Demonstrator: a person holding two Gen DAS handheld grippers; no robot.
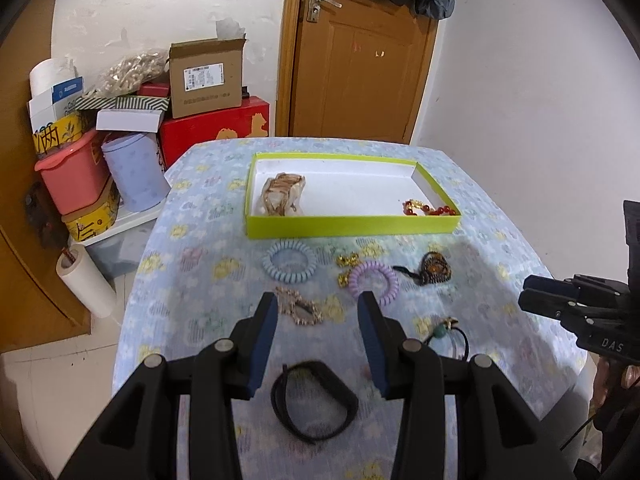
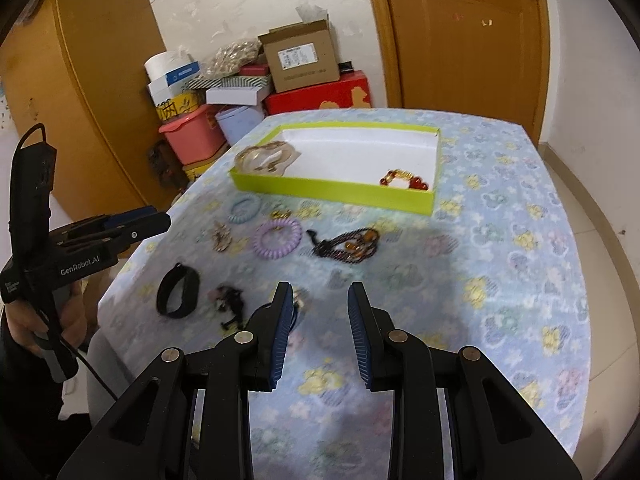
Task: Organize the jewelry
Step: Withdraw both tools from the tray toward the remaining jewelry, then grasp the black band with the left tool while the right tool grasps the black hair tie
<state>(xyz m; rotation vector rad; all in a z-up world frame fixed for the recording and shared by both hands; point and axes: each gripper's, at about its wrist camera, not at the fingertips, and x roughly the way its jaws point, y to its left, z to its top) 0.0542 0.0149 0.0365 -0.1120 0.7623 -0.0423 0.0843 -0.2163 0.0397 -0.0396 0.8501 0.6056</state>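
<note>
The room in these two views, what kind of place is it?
Probably a room in a home, doubling as storage: a wooden door with a lever handle, a pile of boxes and tubs against the wall, and a table under a floral cloth with a green tray of jewelry.

One green tray (image 1: 352,227) sits on the counter (image 1: 192,280), and two pieces lie inside it: one cream and brown bracelet (image 1: 282,196) and one red bead bracelet (image 1: 430,209).

On the counter outside the tray I count two coil hair ties, one blue (image 1: 289,267) and one purple (image 1: 374,282). There is one small gold piece (image 1: 346,262), one dark woven bracelet with amber stones (image 1: 432,274), one pale beaded clip (image 1: 298,306), one black band (image 1: 314,402) and one dark cord with a green bead (image 1: 444,334). The right wrist view shows one more small dark piece (image 2: 230,300), too blurred to name.

That makes two pieces in the tray and eight outside it.

Two claws show, one left (image 1: 318,344) and one right (image 2: 320,336).
</note>
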